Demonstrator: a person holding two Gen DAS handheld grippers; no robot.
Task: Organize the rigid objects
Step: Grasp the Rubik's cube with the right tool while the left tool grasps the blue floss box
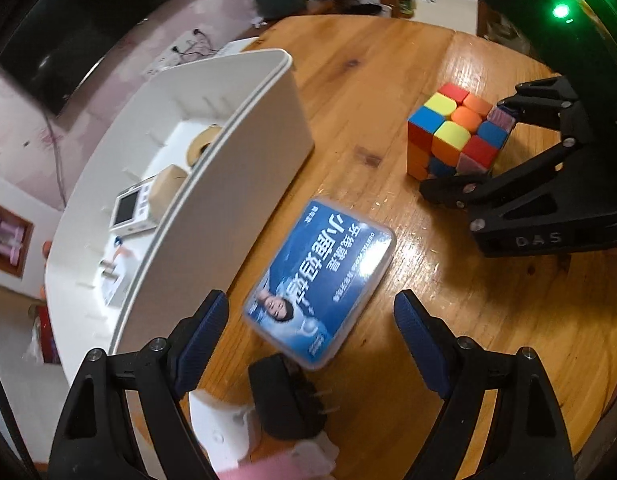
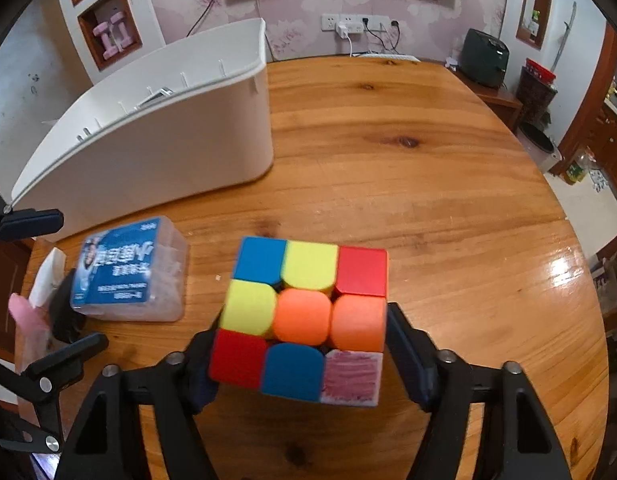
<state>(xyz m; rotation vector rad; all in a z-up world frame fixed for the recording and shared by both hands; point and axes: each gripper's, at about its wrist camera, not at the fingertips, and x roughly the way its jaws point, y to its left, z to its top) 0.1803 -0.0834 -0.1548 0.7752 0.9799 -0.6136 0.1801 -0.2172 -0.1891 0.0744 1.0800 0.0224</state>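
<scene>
The round wooden desk (image 2: 448, 168) fills most of the right wrist view. The white storage bin (image 2: 156, 128) stands at the upper left of that frame; in the left wrist view its open top shows a small screen device (image 1: 132, 208) and tape rolls (image 1: 202, 142) already inside.

The cube (image 2: 304, 320), a multicoloured puzzle, sits at lower centre of the right wrist view, resting on the desk. The right gripper (image 2: 300, 360) brackets it: one finger lies against the cube's left face and the other against its right face, and the jaws appear closed onto it. The left wrist view, at right of frame, confirms fingers on both sides with the cube's base on or just at the wood. Judged step: secure the cube, then transfer it to the bin.

Procedure, as judged:
1. Confirm both pads bear flat on opposite faces, not on edges; cube layers can twist under off-centre pressure.
2. Lift straight up until the cube would clear the bin rim.
3. Travel toward upper left, and release over a free area of the bin floor.

The blue-labelled clear box (image 1: 320, 280) lies flat at centre of the left wrist view, near the bin wall. The left gripper (image 1: 310, 320) hangs above it, wide open, holding nothing. A black plug adapter (image 1: 286, 396) lies at lower centre, just beside the box.
</scene>
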